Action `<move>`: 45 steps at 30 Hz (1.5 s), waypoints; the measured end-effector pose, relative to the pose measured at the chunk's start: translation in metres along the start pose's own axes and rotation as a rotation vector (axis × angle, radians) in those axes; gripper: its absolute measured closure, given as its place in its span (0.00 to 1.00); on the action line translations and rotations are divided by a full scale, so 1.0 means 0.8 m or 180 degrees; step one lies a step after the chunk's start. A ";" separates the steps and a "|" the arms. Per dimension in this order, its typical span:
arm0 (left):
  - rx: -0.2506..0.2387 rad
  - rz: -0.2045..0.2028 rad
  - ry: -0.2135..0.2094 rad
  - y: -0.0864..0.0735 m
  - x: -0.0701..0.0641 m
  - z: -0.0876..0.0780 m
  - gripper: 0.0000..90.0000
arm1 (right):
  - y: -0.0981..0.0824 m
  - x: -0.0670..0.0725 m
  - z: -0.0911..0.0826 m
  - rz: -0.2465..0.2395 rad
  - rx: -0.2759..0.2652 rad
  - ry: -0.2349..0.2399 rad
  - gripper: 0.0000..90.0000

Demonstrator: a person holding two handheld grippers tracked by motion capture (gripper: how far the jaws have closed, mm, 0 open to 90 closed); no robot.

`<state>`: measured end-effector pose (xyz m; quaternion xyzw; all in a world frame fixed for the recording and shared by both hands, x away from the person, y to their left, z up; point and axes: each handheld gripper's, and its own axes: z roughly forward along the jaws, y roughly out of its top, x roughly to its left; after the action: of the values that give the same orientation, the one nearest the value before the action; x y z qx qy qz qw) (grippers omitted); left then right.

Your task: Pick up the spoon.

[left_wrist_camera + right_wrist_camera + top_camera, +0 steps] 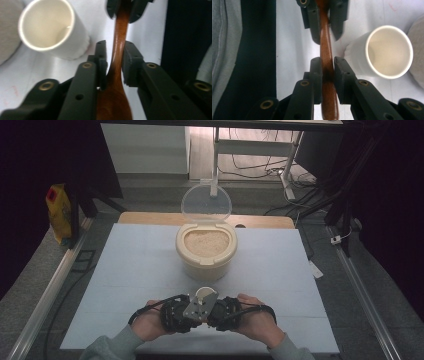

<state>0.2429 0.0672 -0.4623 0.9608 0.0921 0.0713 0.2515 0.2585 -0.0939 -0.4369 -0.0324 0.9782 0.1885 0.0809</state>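
Gripping a brown wooden spoon [117, 75] at the near table edge, the left gripper [114, 63] is closed on it; the right gripper [327, 68] is clamped on the same handle, facing the left; a white cup [206, 295] is seen just beyond; farther, an open rice container [206, 251] is set mid-table, lid [206, 204] raised.

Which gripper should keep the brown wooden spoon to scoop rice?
Right, probably: right gripper clamps the slim handle; the left gripper grips where the brown wooden spoon broadens, likely its bowl.
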 end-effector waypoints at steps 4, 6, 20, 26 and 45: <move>-0.0032 -0.0026 0.0087 -0.002 0.001 -0.001 0.87 | -0.003 -0.004 -0.004 0.0054 -0.0106 -0.0071 0.81; -0.0091 -0.0059 0.0134 -0.004 0.003 -0.005 0.88 | -0.008 -0.005 -0.011 0.0276 -0.0270 -0.0168 0.72; -0.0666 -0.0365 0.0568 -0.017 0.014 -0.033 0.88 | -0.076 -0.023 -0.054 0.1832 -0.1813 -0.0747 0.51; -0.0822 -0.0457 0.0659 -0.019 0.016 -0.037 0.88 | -0.082 -0.021 -0.038 0.2108 -0.2068 -0.0613 0.47; -0.0846 -0.0422 0.0743 -0.016 0.010 -0.028 0.88 | -0.073 -0.020 -0.024 0.2356 -0.2672 -0.0387 0.75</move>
<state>0.2444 0.0901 -0.4484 0.8961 0.1736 0.1772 0.3680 0.2772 -0.1544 -0.4377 0.2944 0.7590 0.5789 0.0458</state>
